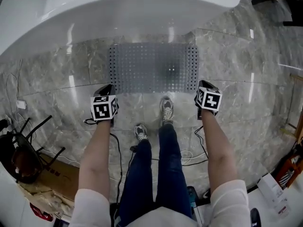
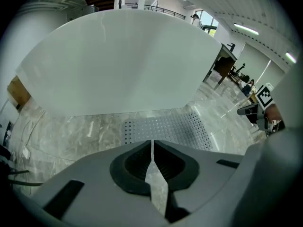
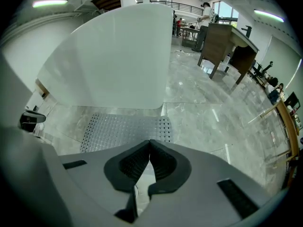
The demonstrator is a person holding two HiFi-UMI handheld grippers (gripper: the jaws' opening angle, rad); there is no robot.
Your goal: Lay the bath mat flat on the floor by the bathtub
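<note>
Down on the grey marble floor point(image 1: 246, 79) the bath mat point(image 1: 154, 68) lies spread flat, a pale perforated rectangle with darker rows of holes along its two short ends. Its far long edge runs just beside the foot of the white bathtub point(image 1: 118, 8), which curves across the top of the head view. The person stands at the mat's near edge, with one shoe point(image 1: 166, 109) close to it and the other shoe point(image 1: 140, 132) a little further back.

The left gripper point(image 1: 108, 87) hangs above the mat's near left corner and the right gripper point(image 1: 204, 83) above its near right corner, both pointing steeply down. Each gripper's own view shows its jaws closed together with nothing between them and the mat lying beyond on the floor, apart from the tips.

A dark chair point(image 1: 23, 150) stands well off to the left
</note>
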